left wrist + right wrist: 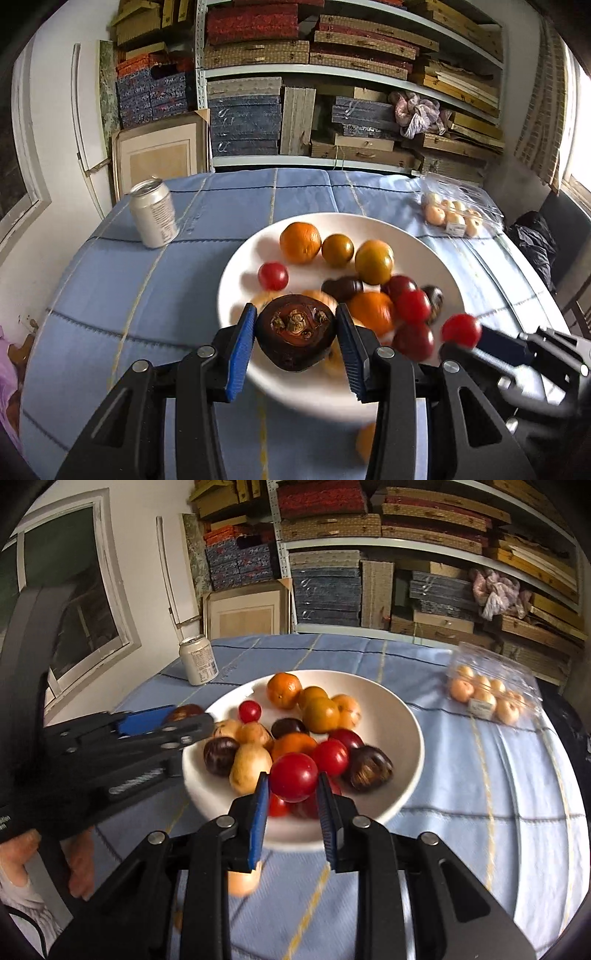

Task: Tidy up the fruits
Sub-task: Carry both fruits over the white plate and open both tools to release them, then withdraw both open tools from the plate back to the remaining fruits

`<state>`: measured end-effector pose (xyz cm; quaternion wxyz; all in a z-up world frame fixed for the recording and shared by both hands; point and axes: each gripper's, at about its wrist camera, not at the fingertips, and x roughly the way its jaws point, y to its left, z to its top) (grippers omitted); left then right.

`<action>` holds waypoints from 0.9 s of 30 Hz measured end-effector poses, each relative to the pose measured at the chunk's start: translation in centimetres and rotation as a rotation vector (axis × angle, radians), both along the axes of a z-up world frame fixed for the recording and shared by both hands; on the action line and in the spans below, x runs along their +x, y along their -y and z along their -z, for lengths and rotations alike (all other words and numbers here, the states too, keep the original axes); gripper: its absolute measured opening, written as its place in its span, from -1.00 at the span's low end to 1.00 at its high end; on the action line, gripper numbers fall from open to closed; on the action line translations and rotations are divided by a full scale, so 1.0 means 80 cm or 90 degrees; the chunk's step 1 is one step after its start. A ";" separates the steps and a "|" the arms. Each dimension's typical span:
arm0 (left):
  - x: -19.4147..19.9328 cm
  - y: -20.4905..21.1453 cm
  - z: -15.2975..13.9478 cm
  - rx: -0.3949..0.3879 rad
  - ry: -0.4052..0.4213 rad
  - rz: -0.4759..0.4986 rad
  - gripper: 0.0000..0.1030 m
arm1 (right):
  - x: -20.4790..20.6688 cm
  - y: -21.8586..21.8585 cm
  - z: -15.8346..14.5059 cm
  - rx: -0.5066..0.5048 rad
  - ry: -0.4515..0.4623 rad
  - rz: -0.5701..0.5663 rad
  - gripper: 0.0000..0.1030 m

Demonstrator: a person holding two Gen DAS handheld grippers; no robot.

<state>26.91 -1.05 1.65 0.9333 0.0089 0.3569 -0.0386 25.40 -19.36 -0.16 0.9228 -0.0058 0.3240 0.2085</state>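
The left gripper [295, 334] squeezes a dark water chestnut [295, 332]. The right gripper [293, 797] squeezes a red cherry tomato [293, 776]. A blurry fruit [243, 882] hides under its fingers at the bottom of the frame.

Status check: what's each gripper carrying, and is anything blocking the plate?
Left gripper shut on dark chestnut. Right gripper shut on red tomato. Both over white plate of fruit. Can stands clear; nothing in the way.
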 end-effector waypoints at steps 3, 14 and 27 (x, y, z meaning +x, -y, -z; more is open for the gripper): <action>0.023 0.006 0.006 0.001 -0.010 -0.005 -0.12 | 0.017 -0.006 0.002 -0.002 0.013 0.002 -0.27; -0.026 -0.025 -0.009 -0.011 0.018 -0.038 0.54 | -0.010 0.046 -0.005 0.061 0.021 0.047 0.15; -0.175 0.005 0.034 0.018 0.020 0.017 0.58 | -0.095 0.112 0.028 0.125 0.003 0.144 0.60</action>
